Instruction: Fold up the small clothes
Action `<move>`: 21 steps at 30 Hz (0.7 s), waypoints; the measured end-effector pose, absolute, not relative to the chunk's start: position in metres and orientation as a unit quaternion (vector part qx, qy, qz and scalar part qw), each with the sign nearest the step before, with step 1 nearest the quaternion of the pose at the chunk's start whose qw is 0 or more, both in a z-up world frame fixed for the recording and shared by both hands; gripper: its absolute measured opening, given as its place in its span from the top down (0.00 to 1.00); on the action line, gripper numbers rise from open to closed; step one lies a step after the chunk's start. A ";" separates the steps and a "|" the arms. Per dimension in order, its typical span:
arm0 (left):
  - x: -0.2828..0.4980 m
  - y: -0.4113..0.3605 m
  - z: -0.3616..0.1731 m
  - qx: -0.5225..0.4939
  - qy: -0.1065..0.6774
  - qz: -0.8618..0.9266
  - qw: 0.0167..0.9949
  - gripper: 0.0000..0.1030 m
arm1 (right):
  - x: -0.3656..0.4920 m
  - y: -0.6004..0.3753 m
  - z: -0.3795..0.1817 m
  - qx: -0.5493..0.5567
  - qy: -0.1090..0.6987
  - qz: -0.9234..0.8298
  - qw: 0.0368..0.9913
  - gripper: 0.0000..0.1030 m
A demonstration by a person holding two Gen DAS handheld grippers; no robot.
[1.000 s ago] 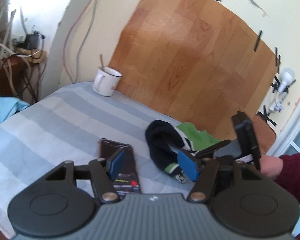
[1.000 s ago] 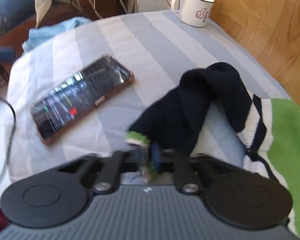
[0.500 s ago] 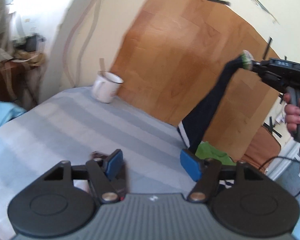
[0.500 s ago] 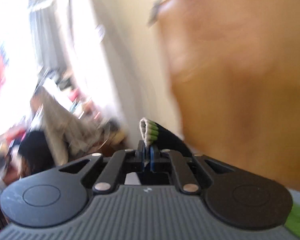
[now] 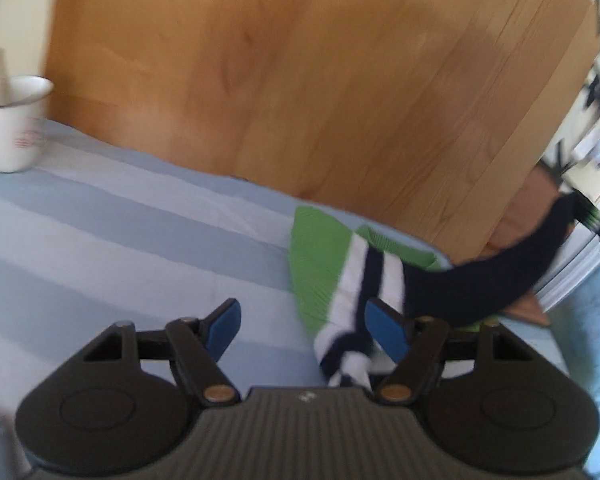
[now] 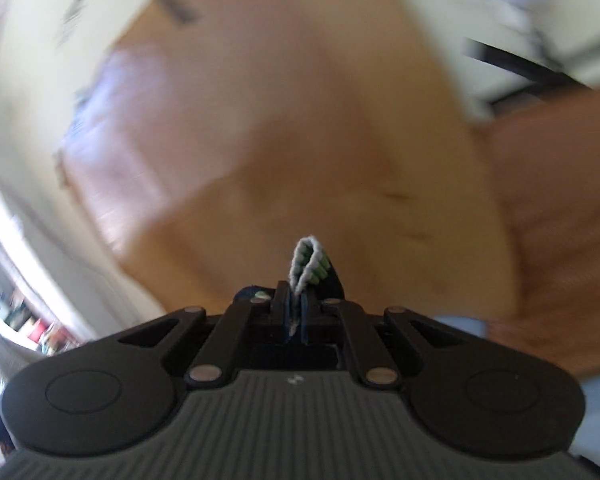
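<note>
The navy, white-striped, green-toed sock (image 5: 380, 280) now stretches toward three o'clock, cuff pinched in the right gripper (image 6: 298, 312), while the left gripper (image 5: 304, 324), jaws just widening, straddles its unpinched striped part

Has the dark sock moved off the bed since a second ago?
Yes, partly. The right gripper, shut on the sock cuff, has pulled that end up and rightward, away from the striped bedcover; its striped end still lies there.

I note a ribbed knit sock (image 5: 480, 284), a woven striped cloth cover (image 5: 100, 240), a smooth wood-grain panel (image 5: 300, 80), a glossy ceramic mug (image 5: 14, 128) and matt black plastic gripper bodies.
</note>
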State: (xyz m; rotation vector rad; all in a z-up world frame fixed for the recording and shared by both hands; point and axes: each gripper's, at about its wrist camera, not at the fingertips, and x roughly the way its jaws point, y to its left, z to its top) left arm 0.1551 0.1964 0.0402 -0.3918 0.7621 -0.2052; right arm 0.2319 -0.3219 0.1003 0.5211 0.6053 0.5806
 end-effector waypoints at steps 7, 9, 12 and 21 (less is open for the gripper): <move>0.232 0.126 -0.002 -0.119 0.427 -0.102 0.891 0.78 | 0.238 -0.367 0.026 0.299 0.336 0.285 0.846 0.93; 0.242 0.112 -0.002 -0.067 0.423 -0.074 0.901 0.90 | 0.238 -0.374 0.019 0.309 0.338 0.292 0.840 0.93; 0.232 0.126 0.012 -0.096 0.375 -0.059 0.920 0.91 | 0.233 -0.381 0.029 0.326 0.305 0.311 0.839 0.93; 0.226 0.139 -0.018 -0.089 0.397 -0.016 0.913 0.55 | 0.221 -0.386 -0.009 0.245 0.346 0.195 0.884 0.89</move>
